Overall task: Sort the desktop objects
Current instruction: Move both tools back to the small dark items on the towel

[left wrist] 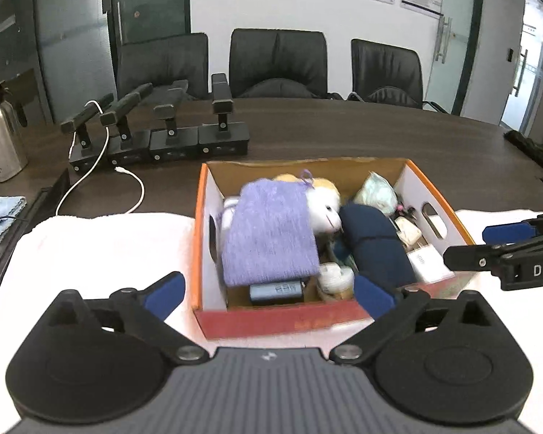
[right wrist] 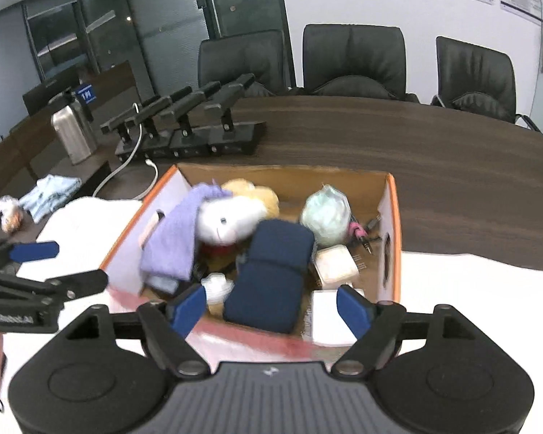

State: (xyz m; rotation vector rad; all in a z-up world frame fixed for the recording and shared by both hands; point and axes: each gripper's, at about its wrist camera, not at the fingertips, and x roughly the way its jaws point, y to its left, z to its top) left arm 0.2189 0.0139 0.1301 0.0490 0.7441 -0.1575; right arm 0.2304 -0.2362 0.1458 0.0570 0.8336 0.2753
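An orange and white cardboard box (left wrist: 199, 238) (right wrist: 392, 217) stands on a white cloth (left wrist: 101, 246) (right wrist: 470, 289). It holds a purple knit cloth (left wrist: 268, 231) (right wrist: 177, 235), a white plush toy (left wrist: 324, 206) (right wrist: 228, 220), a dark blue pouch (left wrist: 373, 242) (right wrist: 271, 271), a pale green bag (left wrist: 376, 191) (right wrist: 327, 213), chargers and small items. My left gripper (left wrist: 269, 296) is open and empty just before the box's near wall. My right gripper (right wrist: 271, 307) is open and empty over the box's near edge; it also shows at the right of the left wrist view (left wrist: 485, 242).
The dark wooden table (left wrist: 362, 133) carries a row of black microphone stands (left wrist: 163, 133) (right wrist: 188, 137), a white cable (left wrist: 101, 177), a steel flask (left wrist: 1, 141) (right wrist: 72, 133) and a light blue cloth (left wrist: 0, 213) (right wrist: 50, 191). Black chairs (left wrist: 278, 61) stand behind.
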